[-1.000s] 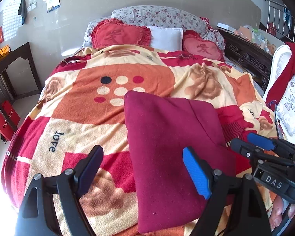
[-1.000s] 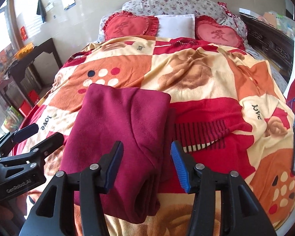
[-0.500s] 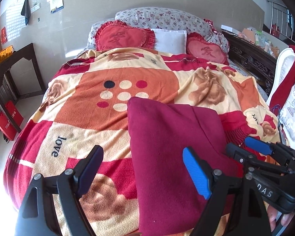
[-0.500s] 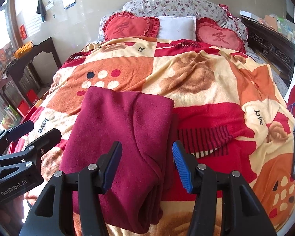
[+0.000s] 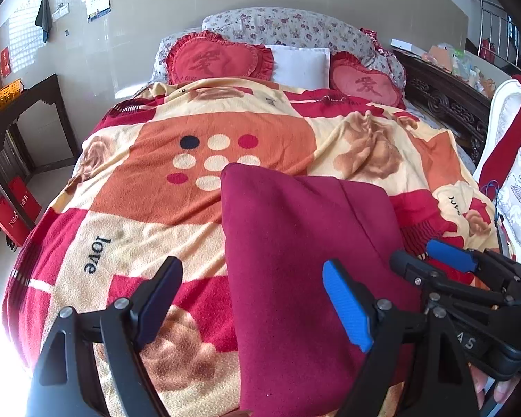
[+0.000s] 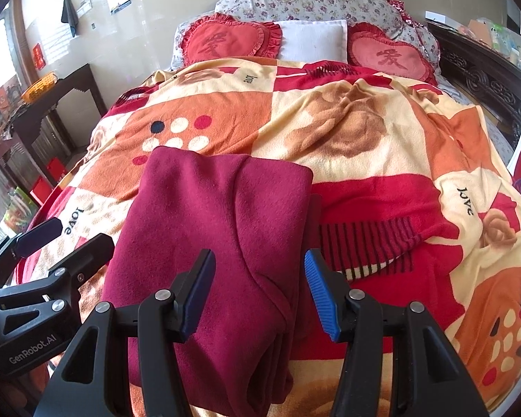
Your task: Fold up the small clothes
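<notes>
Bedroom, patchwork blanket point(image 6: 347, 132) over the bed: your maroon garment point(image 6: 205, 236) lies folded on its near half. Both the left gripper point(image 5: 251, 307) and right gripper point(image 6: 258, 292) hover just above it, jaws spread, gripping nothing. If another fold is due, take the stacked near edge, all layers together, and lay it over squarely. That near edge is cut off below your fingers, so check it first.
</notes>
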